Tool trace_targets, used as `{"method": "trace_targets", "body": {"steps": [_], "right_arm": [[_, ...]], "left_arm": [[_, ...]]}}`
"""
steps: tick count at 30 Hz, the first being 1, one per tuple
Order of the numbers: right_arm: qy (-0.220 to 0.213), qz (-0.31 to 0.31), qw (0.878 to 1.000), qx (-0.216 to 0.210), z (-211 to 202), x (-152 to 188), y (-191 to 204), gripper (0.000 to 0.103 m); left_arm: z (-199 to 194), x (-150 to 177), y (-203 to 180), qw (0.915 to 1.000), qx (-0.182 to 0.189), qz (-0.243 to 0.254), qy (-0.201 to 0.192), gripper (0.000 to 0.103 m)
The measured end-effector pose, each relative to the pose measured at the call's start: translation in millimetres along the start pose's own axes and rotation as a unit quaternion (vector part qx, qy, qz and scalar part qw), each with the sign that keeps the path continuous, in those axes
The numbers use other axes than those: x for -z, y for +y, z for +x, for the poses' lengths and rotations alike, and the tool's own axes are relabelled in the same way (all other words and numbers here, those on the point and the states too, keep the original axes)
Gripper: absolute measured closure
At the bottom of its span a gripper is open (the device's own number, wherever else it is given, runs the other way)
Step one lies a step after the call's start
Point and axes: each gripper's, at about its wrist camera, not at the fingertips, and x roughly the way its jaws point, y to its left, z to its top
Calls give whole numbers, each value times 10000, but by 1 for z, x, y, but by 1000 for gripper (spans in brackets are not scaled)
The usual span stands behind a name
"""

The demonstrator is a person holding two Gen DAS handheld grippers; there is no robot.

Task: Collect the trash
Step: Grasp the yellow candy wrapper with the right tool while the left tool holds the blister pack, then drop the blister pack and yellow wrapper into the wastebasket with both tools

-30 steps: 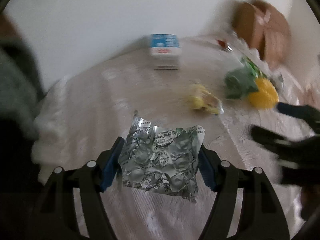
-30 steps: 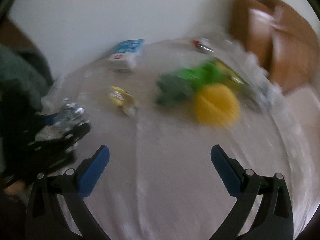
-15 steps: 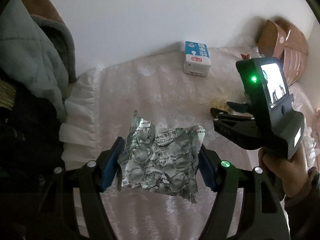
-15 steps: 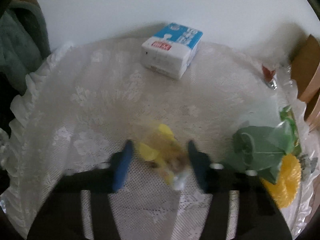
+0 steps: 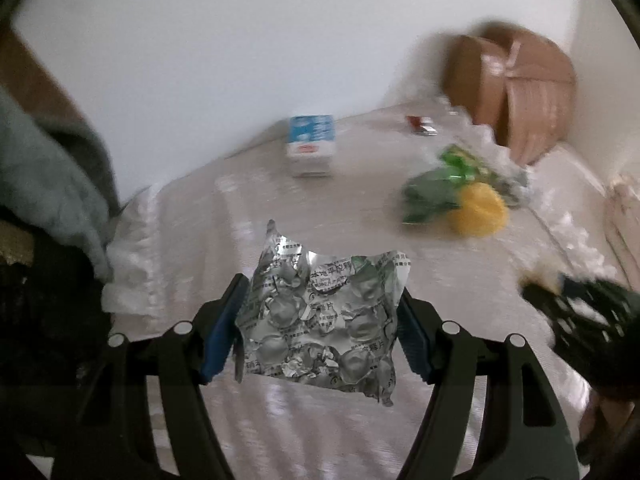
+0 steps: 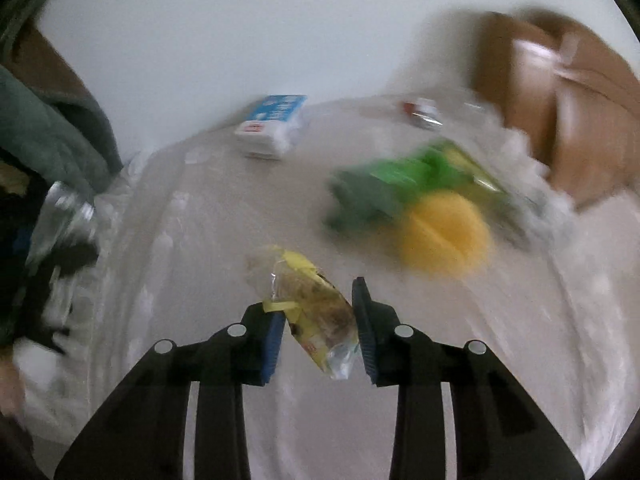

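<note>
My left gripper [image 5: 318, 332] is shut on a crumpled silver blister pack [image 5: 320, 320] and holds it above the white lace tablecloth [image 5: 192, 240]. My right gripper [image 6: 320, 336] is shut on a yellow and clear snack wrapper [image 6: 316, 312], lifted off the cloth. In the left wrist view the right gripper [image 5: 576, 304] shows blurred at the right edge. Still on the table are a blue and white milk carton [image 6: 272, 124], a green wrapper [image 6: 400, 184] beside a yellow round thing [image 6: 444, 236], and a small red and silver wrapper [image 6: 420, 112].
A brown round box [image 6: 568, 120] stands at the back right against the white wall. Grey-green clothing [image 6: 44, 136] hangs at the left past the table's frilled edge [image 5: 132, 264]. The left gripper with its silver pack [image 6: 60, 216] shows blurred at the left.
My right gripper closed on the yellow wrapper and lifted it back from the table. The left gripper kept hold of the blister pack and swung right.
</note>
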Motion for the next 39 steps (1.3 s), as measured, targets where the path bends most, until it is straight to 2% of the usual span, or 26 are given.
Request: {"method": "trace_targets", "body": {"steps": [2,6,10,13,15,17,20,22,25,31,35,39], "right_arm": [[15,337,9991,250,-35,37,-31,69],[222,976,9918,791,-78,104,-86,69],[335,1802,9750,1256,-119,177,-144,69],[270,2262,9622,1495,-146,216,-171,69],[185,2553,9518,1689,-166,242,-189,68],[112,2747,9419,1928,-186,266,-205,68],[79,2919,9325,2123,-200,291,-220,67],[30,3110,9254,2167,-211,313,-230,67],[22,3263,9195,2191,-220,337,-241,67],[56,3481,9113,2198,-229,362,-255,67],[71,3559,9087,2183,-227,368,-262,66],[85,3586,9091,2121,-221,368,-265,66]], "left_arm": [[-8,1,-23,9998,127,158,-54,36],[-25,11,-79,9970,411,646,-136,36],[-37,31,-145,9884,925,1205,-72,35],[-42,60,-207,9737,1411,1790,62,35],[-42,84,-254,9566,1898,2186,323,35],[-44,108,-294,9391,2216,2583,473,35],[-47,143,-348,9143,2393,3222,555,35],[-48,159,-373,9020,2444,3500,650,35],[-50,174,-400,8904,2518,3719,741,35],[-64,181,-420,8825,2613,3853,671,32],[-77,178,-421,8814,2620,3897,509,17],[-90,174,-416,8845,2595,3863,329,10]]}}
